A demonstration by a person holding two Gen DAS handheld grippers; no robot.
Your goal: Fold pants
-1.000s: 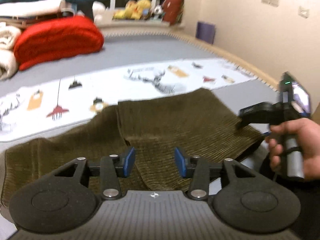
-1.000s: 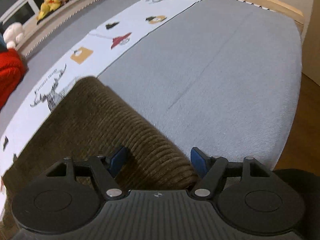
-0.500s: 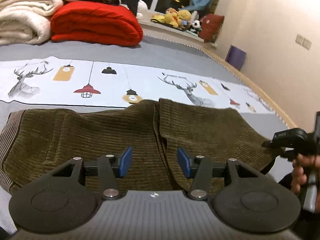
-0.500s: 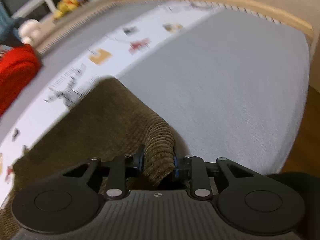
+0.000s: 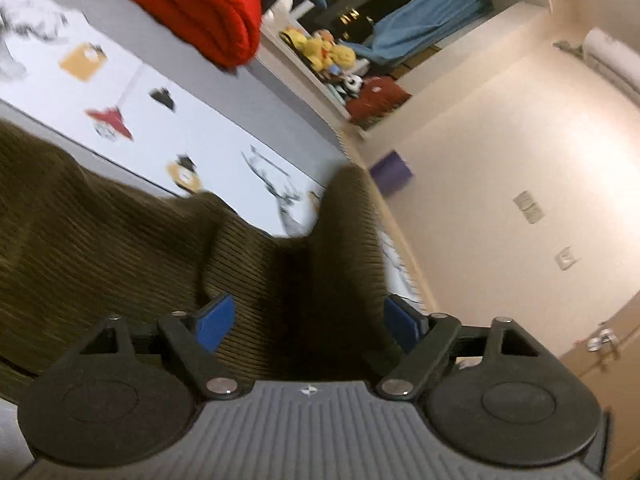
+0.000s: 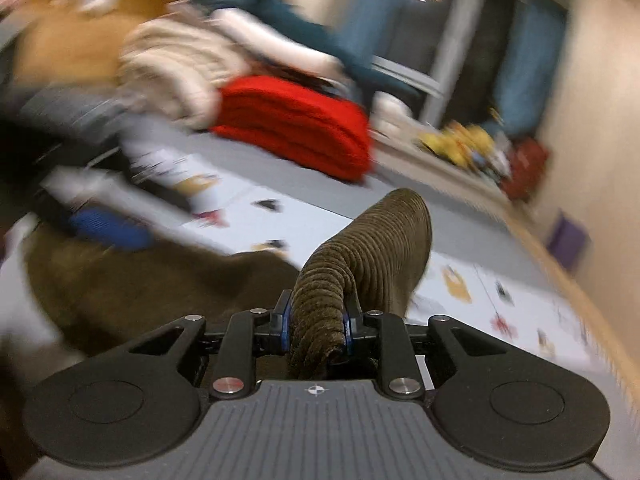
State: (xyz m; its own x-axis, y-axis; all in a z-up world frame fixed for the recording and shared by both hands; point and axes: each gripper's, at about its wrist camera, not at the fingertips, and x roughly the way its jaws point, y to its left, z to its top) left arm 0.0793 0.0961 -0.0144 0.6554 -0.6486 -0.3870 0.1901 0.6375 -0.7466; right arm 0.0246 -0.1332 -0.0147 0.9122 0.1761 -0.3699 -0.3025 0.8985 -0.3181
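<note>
Olive corduroy pants (image 5: 100, 240) lie spread on a grey bed (image 5: 248, 92). My left gripper (image 5: 306, 320) hovers low over them, rolled to one side. Its jaws are opening wide; cloth lies between them, and the blue pads (image 5: 212, 320) do not press on it. My right gripper (image 6: 316, 320) is shut on the end of a pant leg (image 6: 372, 240) and holds it raised above the rest of the pants. That raised fold (image 5: 348, 220) also stands up in the left wrist view. A blurred blue pad (image 6: 108, 228) of the left gripper shows in the right wrist view.
A white runner (image 5: 160, 128) printed with lamps and deer crosses the bed beyond the pants. A folded red blanket (image 6: 296, 124) and cream bedding (image 6: 180, 60) are stacked at the far side. Stuffed toys (image 5: 328, 50) sit on a ledge, and a purple bin (image 5: 390, 172) stands by the wall.
My right gripper closed on the pant leg's end, lifted it and swung it back over the pants. My left gripper rolled sideways and its jaws widened.
</note>
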